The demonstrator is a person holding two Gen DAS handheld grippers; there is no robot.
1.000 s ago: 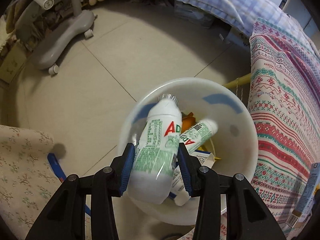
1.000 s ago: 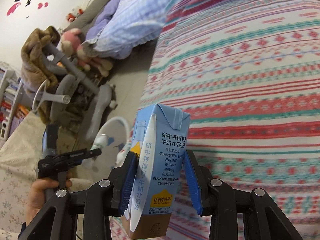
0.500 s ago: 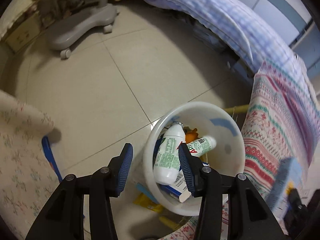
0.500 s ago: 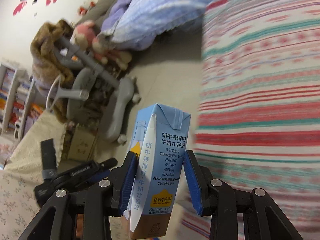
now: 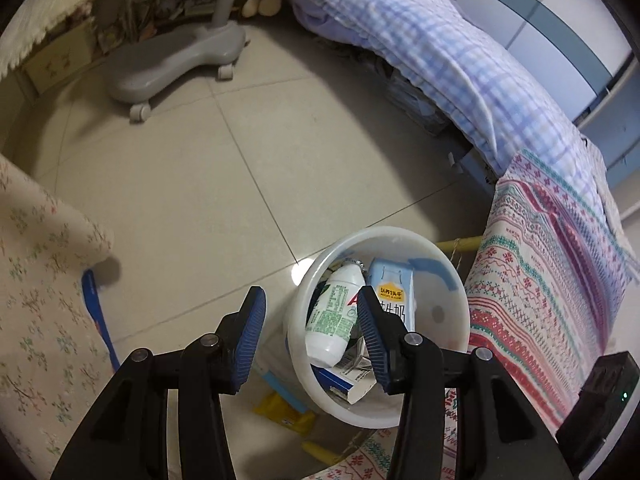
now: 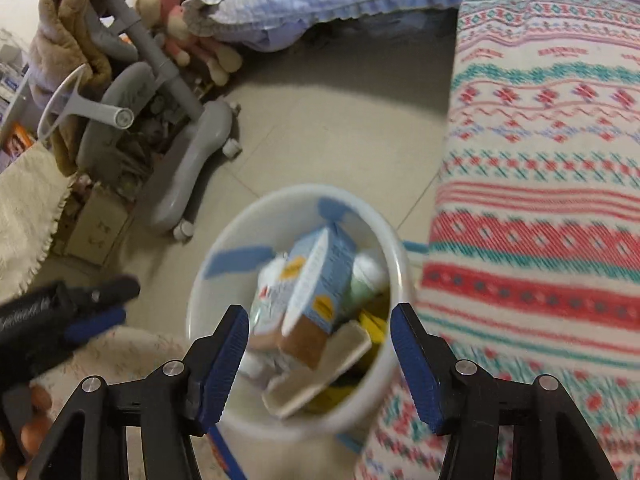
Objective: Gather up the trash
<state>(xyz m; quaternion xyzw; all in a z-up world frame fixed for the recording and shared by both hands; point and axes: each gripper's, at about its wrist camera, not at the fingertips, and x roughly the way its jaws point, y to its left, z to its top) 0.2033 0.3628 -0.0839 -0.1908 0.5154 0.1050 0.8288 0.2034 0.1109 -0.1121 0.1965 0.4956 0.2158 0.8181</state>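
Observation:
A white plastic bin (image 5: pixel 440 276) (image 6: pixel 224 248) stands on the tiled floor beside the bed. Inside it lie a white bottle with a green label (image 5: pixel 334 316), a blue milk carton (image 5: pixel 390 294) (image 6: pixel 320 276) and other wrappers. My left gripper (image 5: pixel 310 322) hovers above the bin's left rim, open and empty. My right gripper (image 6: pixel 320 344) is open right above the bin, with the blurred blue carton below its fingers. At the left edge of the right wrist view is the other gripper (image 6: pixel 60 320), held in a hand.
A striped bedspread (image 5: pixel 552 264) (image 6: pixel 540 200) hangs right of the bin. A grey wheeled chair base (image 5: pixel 172 64) (image 6: pixel 192 152) and a plush toy (image 6: pixel 176 20) lie farther off. Yellow and blue wrappers (image 5: pixel 286 408) sit on the floor by the bin. A floral cloth (image 5: pixel 36 304) is at left.
The left gripper let go of the white bottle, which now lies in the bin, and pulled back. The right gripper swung over the bin and opened; the blue carton dropped in.

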